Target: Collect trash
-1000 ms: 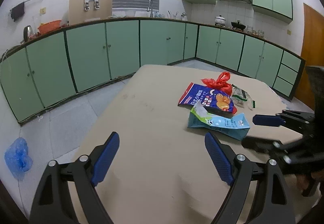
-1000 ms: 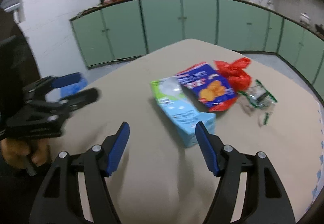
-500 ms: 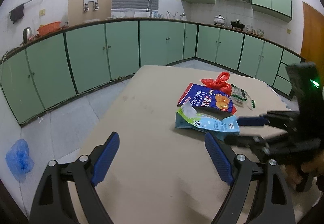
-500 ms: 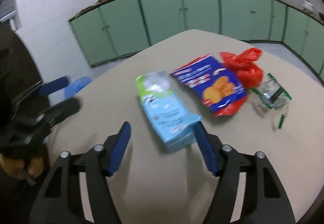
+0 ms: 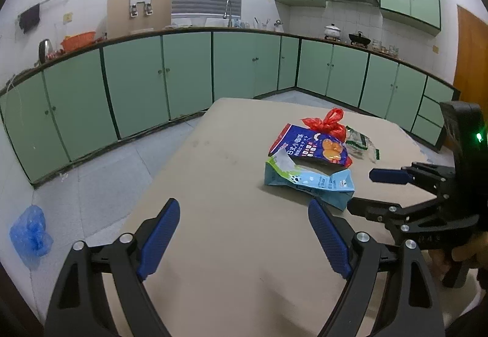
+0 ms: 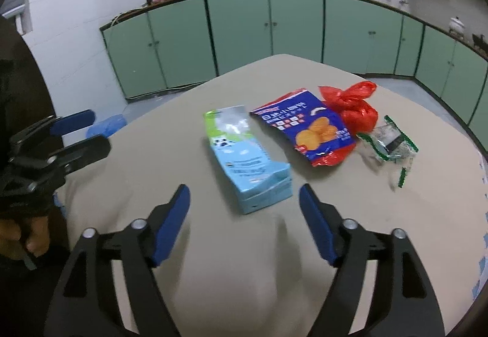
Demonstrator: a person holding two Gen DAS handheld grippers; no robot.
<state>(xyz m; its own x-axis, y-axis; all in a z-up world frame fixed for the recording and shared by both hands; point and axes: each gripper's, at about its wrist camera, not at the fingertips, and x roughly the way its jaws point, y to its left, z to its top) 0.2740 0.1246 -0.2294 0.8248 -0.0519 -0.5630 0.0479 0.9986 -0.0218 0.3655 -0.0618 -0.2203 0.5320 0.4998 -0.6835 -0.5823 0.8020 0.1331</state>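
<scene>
Now the right claw [image 6: 244, 212], just opening and empty, is lining up on the blue carton [image 6: 244, 163] at frame centre; next it needs closing on it while the left claw [image 5: 244, 233] is waiting agape.

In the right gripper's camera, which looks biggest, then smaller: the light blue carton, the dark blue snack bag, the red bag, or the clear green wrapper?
1. light blue carton, though it lies nearest the camera
2. dark blue snack bag, nearly as big
3. and 4. red plastic bag and clear green wrapper: too alike to rank
</scene>
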